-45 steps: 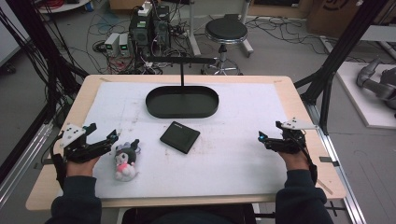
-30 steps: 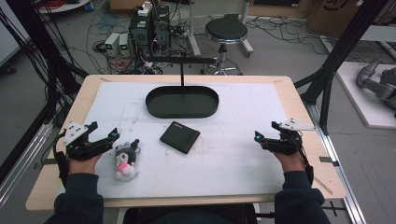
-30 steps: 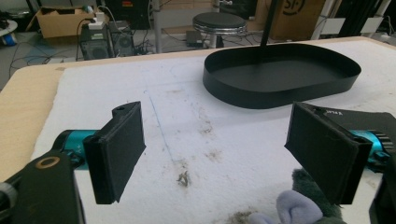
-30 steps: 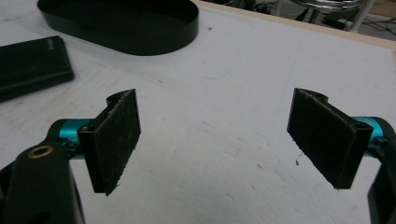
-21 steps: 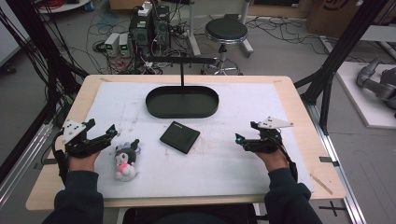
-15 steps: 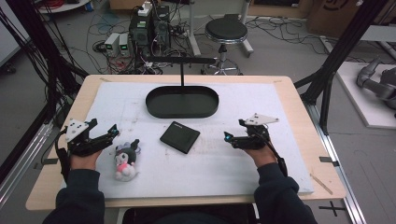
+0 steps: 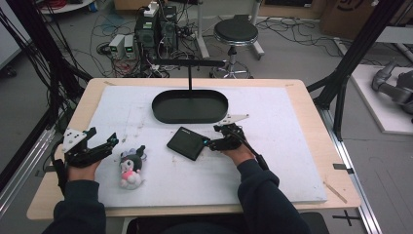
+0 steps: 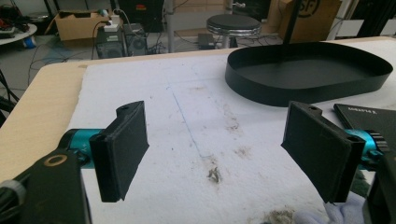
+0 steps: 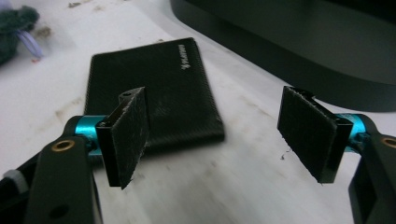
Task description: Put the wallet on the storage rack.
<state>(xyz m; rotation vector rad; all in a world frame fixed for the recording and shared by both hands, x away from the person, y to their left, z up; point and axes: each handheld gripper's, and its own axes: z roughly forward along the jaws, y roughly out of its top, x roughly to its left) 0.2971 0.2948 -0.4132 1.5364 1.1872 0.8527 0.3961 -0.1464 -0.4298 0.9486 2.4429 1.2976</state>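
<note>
Black rectangular case [image 7: 186,143] with a carbon-weave face lies flat on the white foam mat [image 7: 292,146] near the middle of the table [image 7: 311,87], just at 6 o'clock of the black oval metal tray [image 7: 190,106]. In the high view its long axis runs roughly from 10 o'clock to 4 o'clock. The right gripper [image 7: 210,143] sits at the case's 3 o'clock edge, very close to it; whether it touches cannot be told. The left gripper [image 7: 113,141] is well apart at 9 o'clock, so the right hand looks the likelier one to take the case.

In the right gripper view the case [image 9: 154,88] lies ahead, toward 11 o'clock of the gap between the jaws, its near corner just behind the left pad. Those jaws are spread wide and hold nothing. A grasp would seem to need the gripper shifted toward the case so a short side falls between the pads.

The left gripper is likewise spread wide and empty above bare mat, with the small plush toy [image 7: 130,165] with dark ears and a pink front lying just beside it at 3 o'clock.
</note>
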